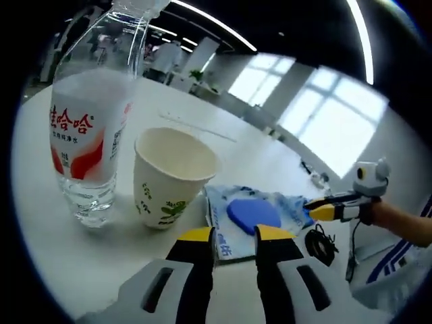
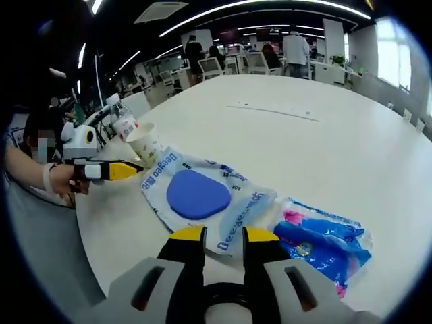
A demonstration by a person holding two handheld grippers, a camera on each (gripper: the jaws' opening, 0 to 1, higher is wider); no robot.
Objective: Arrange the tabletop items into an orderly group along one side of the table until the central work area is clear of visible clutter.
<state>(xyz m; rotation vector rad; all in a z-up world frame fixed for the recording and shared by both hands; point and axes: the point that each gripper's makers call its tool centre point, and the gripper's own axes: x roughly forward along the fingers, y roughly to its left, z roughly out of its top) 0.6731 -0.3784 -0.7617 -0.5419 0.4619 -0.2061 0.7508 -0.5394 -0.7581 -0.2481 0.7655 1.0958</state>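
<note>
Left gripper view looks across a white table [image 1: 283, 162] at a clear water bottle [image 1: 88, 128] with a red and white label, standing upright just beside a white paper cup [image 1: 169, 177] printed with green leaves. To the right of the cup lies a flat wipes pack [image 1: 253, 214], white and pale blue with a blue oval patch. The left gripper [image 1: 235, 237] hangs above the pack's near edge, its yellow-tipped jaws apart with a narrow gap and nothing between them. A black cable [image 1: 320, 244] is coiled beyond the pack. Right gripper view shows the right gripper [image 2: 223, 236] over the same pack, jaws slightly parted and empty, with a blue and pink packet [image 2: 324, 244] just to the right, touching the pack's corner
</note>
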